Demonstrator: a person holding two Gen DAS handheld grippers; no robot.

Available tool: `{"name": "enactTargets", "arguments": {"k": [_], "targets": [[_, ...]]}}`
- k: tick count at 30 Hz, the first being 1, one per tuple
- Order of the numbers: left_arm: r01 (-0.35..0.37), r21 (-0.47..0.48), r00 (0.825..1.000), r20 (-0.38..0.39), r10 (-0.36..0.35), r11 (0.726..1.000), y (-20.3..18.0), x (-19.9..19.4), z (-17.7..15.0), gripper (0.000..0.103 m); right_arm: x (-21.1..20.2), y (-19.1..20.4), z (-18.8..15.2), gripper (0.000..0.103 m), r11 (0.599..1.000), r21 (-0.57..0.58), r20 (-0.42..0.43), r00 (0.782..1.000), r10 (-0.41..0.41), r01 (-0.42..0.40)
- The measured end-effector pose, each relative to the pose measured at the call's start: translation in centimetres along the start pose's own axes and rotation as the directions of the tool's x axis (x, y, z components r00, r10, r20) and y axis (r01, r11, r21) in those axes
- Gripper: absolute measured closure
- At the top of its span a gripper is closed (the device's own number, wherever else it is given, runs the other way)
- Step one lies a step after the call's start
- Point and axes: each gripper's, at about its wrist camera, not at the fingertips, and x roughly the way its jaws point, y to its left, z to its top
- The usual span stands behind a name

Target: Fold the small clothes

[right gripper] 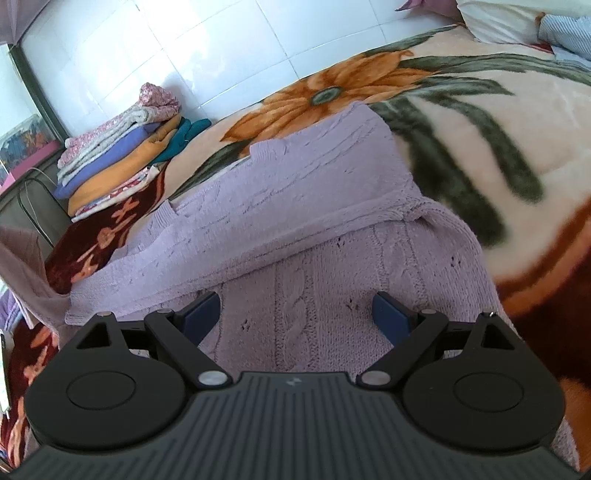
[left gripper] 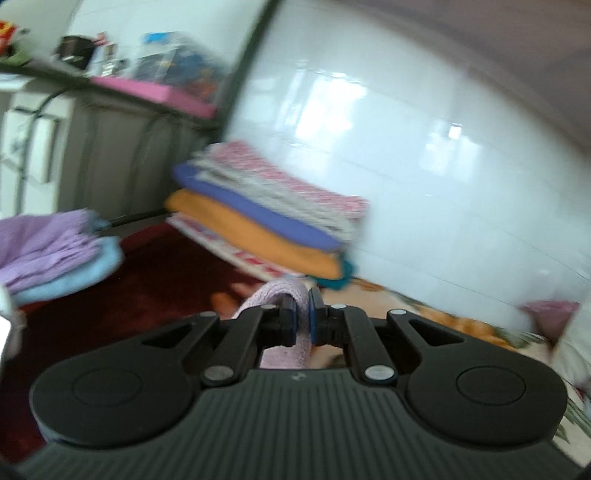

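A lilac cable-knit sweater (right gripper: 295, 221) lies on the flowered blanket (right gripper: 480, 129), with one part folded over its body. My right gripper (right gripper: 295, 314) is open just above the sweater's near part, holding nothing. My left gripper (left gripper: 302, 314) is shut on a strip of the lilac sweater (left gripper: 284, 295) and holds it raised above the bed; this view is blurred by motion. At the left edge of the right wrist view a lifted piece of the pinkish knit (right gripper: 22, 258) hangs.
A stack of folded clothes (left gripper: 266, 218) in pink, purple, orange and teal sits by the white tiled wall (left gripper: 424, 147), also in the right wrist view (right gripper: 122, 147). A purple and blue folded pile (left gripper: 55, 258) lies left. Pillows (right gripper: 517, 18) lie far right.
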Motion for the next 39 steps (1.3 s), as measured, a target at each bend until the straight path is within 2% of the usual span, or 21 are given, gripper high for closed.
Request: {"name": "enactTargets", "arguments": {"k": [4, 7, 13, 18, 22, 27, 31, 35, 36, 39], "targets": [[0.085, 0.055, 0.996, -0.026, -0.084, 0.995, -4.4, 0.8, -1.1, 0.094, 0.0, -0.4, 0.0, 0.009, 0.999, 0.027, 0.007, 1.0, 0.019, -0.019], [0.134, 0.074, 0.989, -0.076, -0.129, 0.988, -7.2, 1.8, -2.8, 0.094, -0.2, -0.8, 0.0, 0.009, 0.998, 0.048, 0.013, 0.999, 0.035, -0.036], [0.219, 0.081, 0.957, -0.215, -0.197, 0.972, -11.0, 3.9, -7.7, 0.094, -0.3, -1.3, 0.1, 0.009, 0.995, 0.076, 0.022, 0.998, 0.058, -0.06], [0.231, 0.096, 0.927, -0.325, -0.189, 0.968, -12.7, 5.1, -12.0, 0.094, -0.2, -1.4, 0.1, 0.009, 0.994, 0.081, 0.025, 0.997, 0.067, -0.069], [0.233, 0.097, 0.906, -0.383, -0.18, 0.968, -13.0, 5.8, -13.9, 0.092, -0.3, -1.8, 0.1, 0.009, 0.992, 0.094, 0.027, 0.996, 0.079, -0.081], [0.232, 0.118, 0.892, -0.422, -0.163, 0.965, -13.1, 6.1, -15.0, 0.092, -0.3, -1.8, 0.0, 0.009, 0.991, 0.101, 0.03, 0.996, 0.086, -0.089], [0.231, 0.121, 0.888, -0.432, -0.158, 0.965, -13.2, 6.1, -15.2, 0.092, -0.4, -1.9, 0.0, 0.009, 0.99, 0.106, 0.032, 0.996, 0.089, -0.092], [0.236, 0.118, 0.866, -0.476, -0.153, 0.965, -13.3, 6.5, -15.6, 0.091, -0.4, -1.9, -0.1, 0.009, 0.99, 0.106, 0.032, 0.996, 0.089, -0.092], [0.234, 0.112, 0.857, -0.492, -0.151, 0.966, -13.3, 6.6, -15.7, 0.091, -0.4, -1.9, -0.1, 0.009, 0.99, 0.106, 0.032, 0.996, 0.089, -0.092], [0.231, 0.092, 0.835, -0.529, -0.149, 0.969, -13.1, 6.8, -16.2, 0.076, -0.4, -1.9, -0.1, 0.009, 0.99, 0.108, 0.033, 0.995, 0.09, -0.093]]}}
